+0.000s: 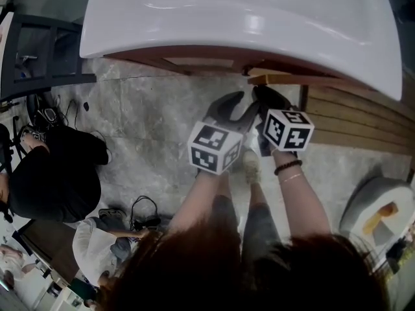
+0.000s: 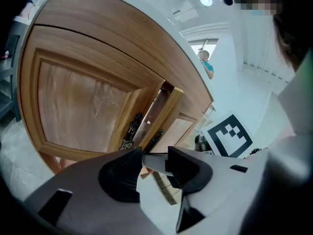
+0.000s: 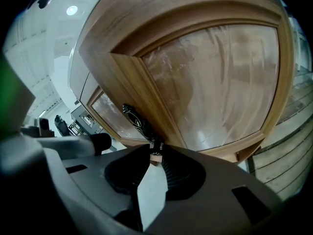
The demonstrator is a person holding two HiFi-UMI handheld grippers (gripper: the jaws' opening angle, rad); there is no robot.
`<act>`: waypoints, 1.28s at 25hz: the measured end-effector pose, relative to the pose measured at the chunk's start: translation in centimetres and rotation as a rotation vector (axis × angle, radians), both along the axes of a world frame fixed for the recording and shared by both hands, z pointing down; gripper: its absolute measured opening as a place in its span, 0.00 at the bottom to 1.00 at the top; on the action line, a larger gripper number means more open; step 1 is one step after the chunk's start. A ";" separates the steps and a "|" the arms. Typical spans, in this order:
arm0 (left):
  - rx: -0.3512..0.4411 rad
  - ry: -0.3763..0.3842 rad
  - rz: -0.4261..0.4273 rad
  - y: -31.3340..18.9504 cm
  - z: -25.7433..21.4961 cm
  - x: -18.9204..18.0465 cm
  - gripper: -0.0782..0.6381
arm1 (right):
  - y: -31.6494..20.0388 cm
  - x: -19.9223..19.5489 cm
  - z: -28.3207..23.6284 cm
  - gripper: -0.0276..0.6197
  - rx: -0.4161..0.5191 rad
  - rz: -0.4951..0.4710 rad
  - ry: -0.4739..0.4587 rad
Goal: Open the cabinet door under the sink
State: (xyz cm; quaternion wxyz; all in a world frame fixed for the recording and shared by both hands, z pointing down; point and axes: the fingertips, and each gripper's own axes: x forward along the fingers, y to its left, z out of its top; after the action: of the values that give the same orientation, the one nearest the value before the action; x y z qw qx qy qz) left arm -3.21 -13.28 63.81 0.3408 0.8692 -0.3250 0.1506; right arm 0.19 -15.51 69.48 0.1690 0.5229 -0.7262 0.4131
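The white sink (image 1: 194,24) tops a wooden cabinet with two panelled doors. The left door (image 2: 83,102) sits flush. The right door (image 3: 220,82) stands ajar, its free edge (image 2: 168,109) swung out from the gap. Each door carries a dark ornate handle: the left handle (image 2: 132,129) and the right handle (image 3: 139,121). My right gripper (image 3: 155,153) is shut on the lower end of the right handle. My left gripper (image 2: 155,155) hangs just in front of the handles, open and holding nothing. In the head view both grippers, left (image 1: 238,109) and right (image 1: 269,97), sit close together under the basin.
A person in black (image 1: 58,173) crouches on the stone floor at the left, with cables (image 1: 142,212) nearby. A dark metal frame (image 1: 39,50) stands at the upper left. Wooden slats (image 1: 356,122) lie to the right, and a white object (image 1: 382,212) at the lower right.
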 end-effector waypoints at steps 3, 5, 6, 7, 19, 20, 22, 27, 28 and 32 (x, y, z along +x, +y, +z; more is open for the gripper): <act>0.055 -0.032 0.049 -0.7 -0.7 0.5 0.36 | 0.5 0.0 -0.1 0.18 0.006 -0.009 0.004; 0.093 -0.050 0.077 -1.0 -1.1 0.9 0.38 | 0.7 -0.1 -0.1 0.18 0.008 -0.011 0.005; 0.116 -0.058 0.093 -1.2 -1.4 1.1 0.38 | 0.8 -0.1 -0.1 0.18 0.009 -0.014 0.007; 0.140 -0.067 0.107 -1.4 -1.7 1.3 0.39 | 0.9 -0.1 -0.1 0.18 0.009 -0.015 0.007; 0.277 -0.033 0.351 -2.2 -2.1 3.2 0.38 | 1.7 0.1 -0.2 0.18 0.026 -0.039 -0.014; 0.281 -0.025 0.381 -2.0 -2.0 3.3 0.38 | 1.8 0.1 -0.2 0.18 0.027 -0.041 -0.015; 0.291 -0.011 0.429 -1.9 -2.0 3.3 0.33 | 2.0 0.2 -0.1 0.18 0.029 -0.042 -0.016; 0.318 -0.007 0.521 -1.4 -2.0 3.5 0.29 | 2.5 0.2 -0.1 0.18 0.037 -0.040 -0.017; 0.323 -0.008 0.532 -1.4 -2.1 3.5 0.29 | 2.5 0.2 -0.1 0.18 0.037 -0.040 -0.019; 0.367 -0.053 0.591 -0.9 -2.2 3.8 0.27 | 2.9 0.3 -0.2 0.18 0.039 -0.033 -0.026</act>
State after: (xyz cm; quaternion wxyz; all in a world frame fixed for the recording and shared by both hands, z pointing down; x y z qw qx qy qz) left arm 0.61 -14.19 61.60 0.1120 0.9683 -0.0897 0.2046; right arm 0.50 -12.63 69.30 0.1559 0.5087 -0.7446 0.4030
